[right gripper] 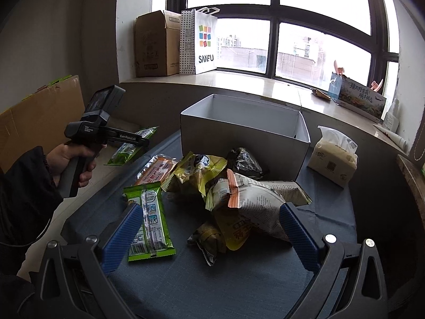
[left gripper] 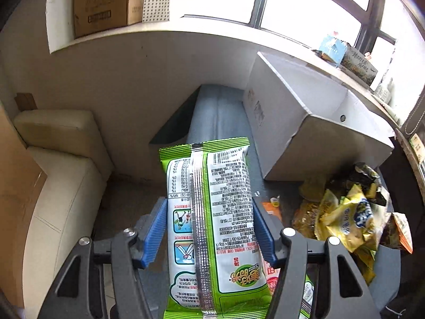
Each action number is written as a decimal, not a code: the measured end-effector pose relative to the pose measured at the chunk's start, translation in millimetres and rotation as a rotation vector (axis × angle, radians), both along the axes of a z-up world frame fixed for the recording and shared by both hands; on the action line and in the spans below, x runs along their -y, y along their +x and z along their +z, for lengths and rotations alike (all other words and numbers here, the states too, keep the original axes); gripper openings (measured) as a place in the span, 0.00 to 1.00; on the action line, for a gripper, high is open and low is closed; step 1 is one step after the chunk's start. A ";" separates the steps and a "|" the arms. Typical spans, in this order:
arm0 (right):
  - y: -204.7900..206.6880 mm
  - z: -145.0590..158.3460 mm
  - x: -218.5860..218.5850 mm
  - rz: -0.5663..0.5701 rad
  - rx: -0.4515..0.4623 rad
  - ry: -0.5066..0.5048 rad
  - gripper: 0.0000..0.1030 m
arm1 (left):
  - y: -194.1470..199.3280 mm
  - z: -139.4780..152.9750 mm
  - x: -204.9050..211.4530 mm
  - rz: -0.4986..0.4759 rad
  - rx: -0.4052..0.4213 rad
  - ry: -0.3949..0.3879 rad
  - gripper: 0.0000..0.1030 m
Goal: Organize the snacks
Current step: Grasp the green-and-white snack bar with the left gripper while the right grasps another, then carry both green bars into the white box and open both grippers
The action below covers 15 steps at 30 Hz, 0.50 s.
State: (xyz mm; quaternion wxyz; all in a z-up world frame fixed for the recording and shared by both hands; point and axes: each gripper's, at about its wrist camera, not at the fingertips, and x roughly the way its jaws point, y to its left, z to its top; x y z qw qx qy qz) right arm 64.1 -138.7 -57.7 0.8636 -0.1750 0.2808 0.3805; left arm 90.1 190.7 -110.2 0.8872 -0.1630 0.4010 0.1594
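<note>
My left gripper (left gripper: pixel 209 212) is shut on a green snack packet (left gripper: pixel 212 212), held back side up off the table's left edge; it also shows in the right wrist view (right gripper: pixel 130 146). My right gripper (right gripper: pixel 209 228) is open and empty, low over a pile of snack packets (right gripper: pixel 239 194) on the blue-grey table (right gripper: pixel 239 279). A second green packet (right gripper: pixel 148 223) lies by its left finger. An orange packet (right gripper: pixel 156 170) lies further back. An open white box (right gripper: pixel 244 133) stands behind the pile and also shows in the left wrist view (left gripper: pixel 305 122).
A tissue pack (right gripper: pixel 334 156) sits right of the box. The windowsill holds a cardboard box (right gripper: pixel 156 45), a SANFU bag (right gripper: pixel 202 42) and a printed carton (right gripper: pixel 358 98). A cream sofa (left gripper: pixel 58 172) and leaning cardboard (right gripper: pixel 39 117) stand left of the table.
</note>
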 end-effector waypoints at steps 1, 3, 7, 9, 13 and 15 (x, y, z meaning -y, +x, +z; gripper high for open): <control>-1.7 -2.2 -7.2 0.028 -0.004 -0.012 1.00 | -8.8 10.9 5.4 -0.012 0.036 0.008 0.64; -4.4 -7.5 -24.6 0.097 -0.018 -0.035 1.00 | -29.3 31.2 18.2 -0.033 0.104 0.015 0.64; -2.4 -28.2 -69.5 0.215 -0.082 -0.116 1.00 | -70.9 64.5 42.3 -0.057 0.222 0.017 0.64; 1.6 -42.2 -91.0 0.250 -0.121 -0.150 1.00 | -87.1 76.7 51.5 -0.059 0.260 0.024 0.64; 4.7 -80.0 -129.7 0.293 -0.194 -0.239 1.00 | -114.9 95.6 62.6 -0.056 0.303 0.061 0.64; 4.3 -101.2 -142.1 0.290 -0.199 -0.307 1.00 | -119.5 99.3 62.4 -0.062 0.318 0.055 0.64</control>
